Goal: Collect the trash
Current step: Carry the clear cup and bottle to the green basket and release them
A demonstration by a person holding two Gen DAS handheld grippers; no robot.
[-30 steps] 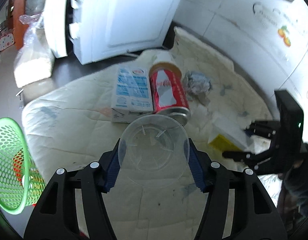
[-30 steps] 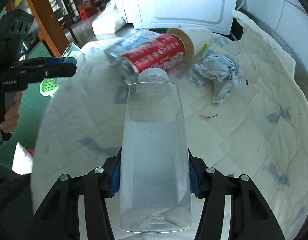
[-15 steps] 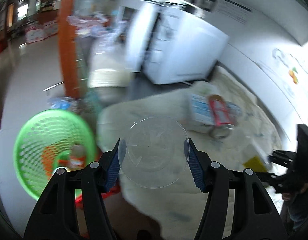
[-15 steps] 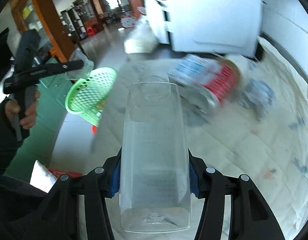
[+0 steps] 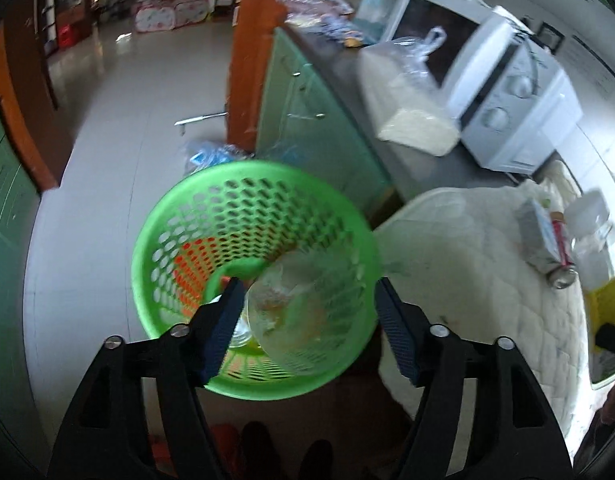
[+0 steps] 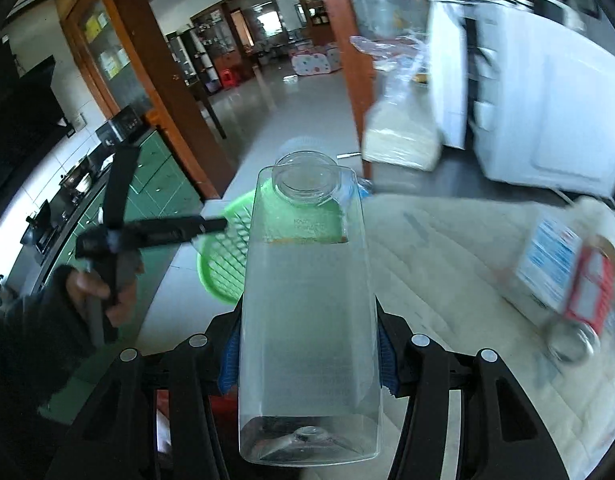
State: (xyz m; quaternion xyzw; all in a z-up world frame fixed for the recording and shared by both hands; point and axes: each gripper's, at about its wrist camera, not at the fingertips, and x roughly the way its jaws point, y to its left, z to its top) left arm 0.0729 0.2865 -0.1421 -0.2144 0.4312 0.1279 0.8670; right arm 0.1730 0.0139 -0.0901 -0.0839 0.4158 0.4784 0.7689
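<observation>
Left gripper (image 5: 307, 320) hangs directly above the green perforated basket (image 5: 187, 216), which stands on the floor beside the quilted white mat (image 5: 467, 272). Its jaws stand spread; the blue pads (image 5: 223, 328) touch nothing. A clear plastic cup (image 5: 303, 312) shows between the jaws, blurred, its outline lying inside the basket rim and clear of both pads. The basket also holds something orange and a small clear item, too indistinct to identify.

Right gripper (image 6: 307, 352) is pinching a clear, square-sided plastic bottle (image 6: 307, 300) at its lower body, pads pressed to both flat sides. The bottle points away from the camera, cap end forward, above the mat edge, with the basket visible past its shoulder.

In the right wrist view the person's left hand (image 6: 107, 292) grips the handle of the left gripper, held out over the basket.

Remaining on the mat: a blue-and-white carton (image 6: 551, 256) lying just beside a red drink can (image 6: 587, 300), the two apparently touching. Both are blurred.

A white microwave (image 5: 507, 108) sits on the dark counter (image 5: 427, 160), near a clear bag of white grains (image 5: 411, 120). Green cabinets (image 5: 307, 108) stand below the counter, behind the basket.
</observation>
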